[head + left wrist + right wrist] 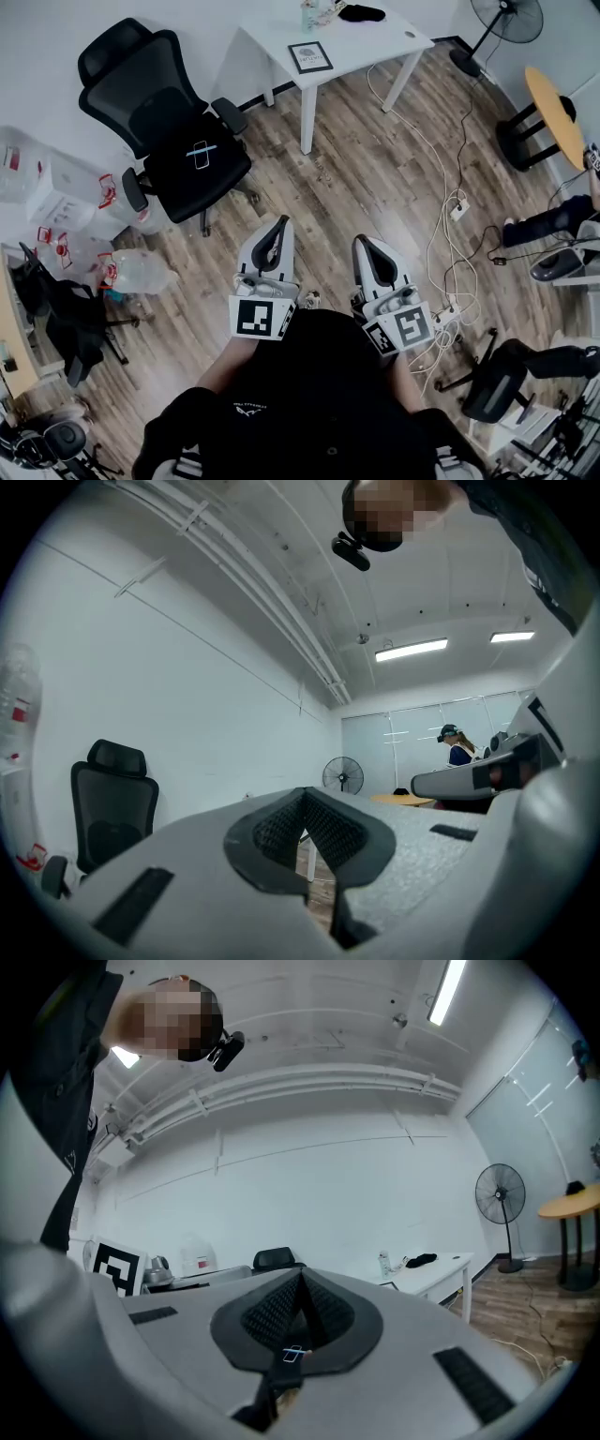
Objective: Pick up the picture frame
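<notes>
The picture frame (pixel 309 56), dark-rimmed with a pale middle, sits at the top centre of the head view on a white surface (pixel 394 42), close to that surface's lower left corner and above one of its white legs. Further back on the same surface are a small bottle (pixel 307 14) and a dark, crumpled item (pixel 362 13), both apart from the frame. The left claw (pixel 278 225) and the right claw (pixel 364 242) are side by side in the lower middle of the frame, held by a person in black, and both are well apart from the frame. Each gripper view shows the ribbed pads pressed together with nothing gripped, so both claws are clenched and empty. A stretch of wooden floor (pixel 356 178) lies between the claws and the surface. At the upper left a black office chair (pixel 173 131) stands beside the surface, with a small flat device (pixel 200 153) on its seat. White cables (pixel 436 234) trail down the floor from the surface toward the lower right, past a power strip (pixel 459 208). A standing fan (pixel 506 23) is at the upper right, a round wooden table (pixel 553 103) is at the right edge, and a clear water jug (pixel 141 272) lies at the left.
</notes>
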The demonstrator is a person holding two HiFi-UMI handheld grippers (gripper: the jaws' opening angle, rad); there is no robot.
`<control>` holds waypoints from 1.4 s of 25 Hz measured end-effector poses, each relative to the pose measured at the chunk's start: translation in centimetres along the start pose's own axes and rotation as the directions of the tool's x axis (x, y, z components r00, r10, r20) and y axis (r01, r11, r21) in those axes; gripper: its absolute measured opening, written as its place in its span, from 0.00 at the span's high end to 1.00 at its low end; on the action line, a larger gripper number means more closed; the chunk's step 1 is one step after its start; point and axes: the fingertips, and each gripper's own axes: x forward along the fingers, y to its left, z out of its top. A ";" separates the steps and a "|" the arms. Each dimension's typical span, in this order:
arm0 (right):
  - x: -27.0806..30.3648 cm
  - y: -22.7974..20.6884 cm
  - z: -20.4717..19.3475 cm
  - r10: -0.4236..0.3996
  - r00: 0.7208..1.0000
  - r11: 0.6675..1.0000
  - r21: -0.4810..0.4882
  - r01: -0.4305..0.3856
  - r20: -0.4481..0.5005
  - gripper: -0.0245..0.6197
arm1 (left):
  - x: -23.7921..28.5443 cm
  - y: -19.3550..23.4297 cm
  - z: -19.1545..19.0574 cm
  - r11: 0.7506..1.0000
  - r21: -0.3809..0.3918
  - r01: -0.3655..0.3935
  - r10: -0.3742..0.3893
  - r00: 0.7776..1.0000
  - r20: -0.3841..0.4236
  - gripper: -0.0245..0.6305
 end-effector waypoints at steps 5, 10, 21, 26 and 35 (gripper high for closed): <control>2.8 -2.2 -0.5 -0.049 0.999 0.999 -0.005 0.049 -0.023 0.96 | 3.1 0.5 -0.3 1.000 -0.002 0.030 -0.030 0.999 0.014 0.95; 7.7 -3.3 -0.2 0.003 1.000 1.000 -0.016 -0.003 -0.018 0.96 | 8.0 3.0 -0.5 0.999 0.004 0.049 -0.049 0.999 0.015 0.95; 18.7 -10.6 0.9 -0.097 0.995 0.995 -0.031 0.097 -0.014 0.96 | 20.6 8.1 -0.7 0.987 0.025 0.161 -0.162 0.987 0.025 0.95; 23.3 -12.5 0.5 -0.128 0.991 0.991 -0.028 0.127 -0.026 0.96 | 24.0 11.3 -0.9 0.985 0.022 0.173 -0.173 0.985 0.021 0.95; 30.1 -13.3 -0.1 -0.150 0.988 0.988 -0.038 0.149 -0.037 0.96 | 28.0 17.1 -1.6 0.986 0.008 0.169 -0.170 0.985 0.017 0.95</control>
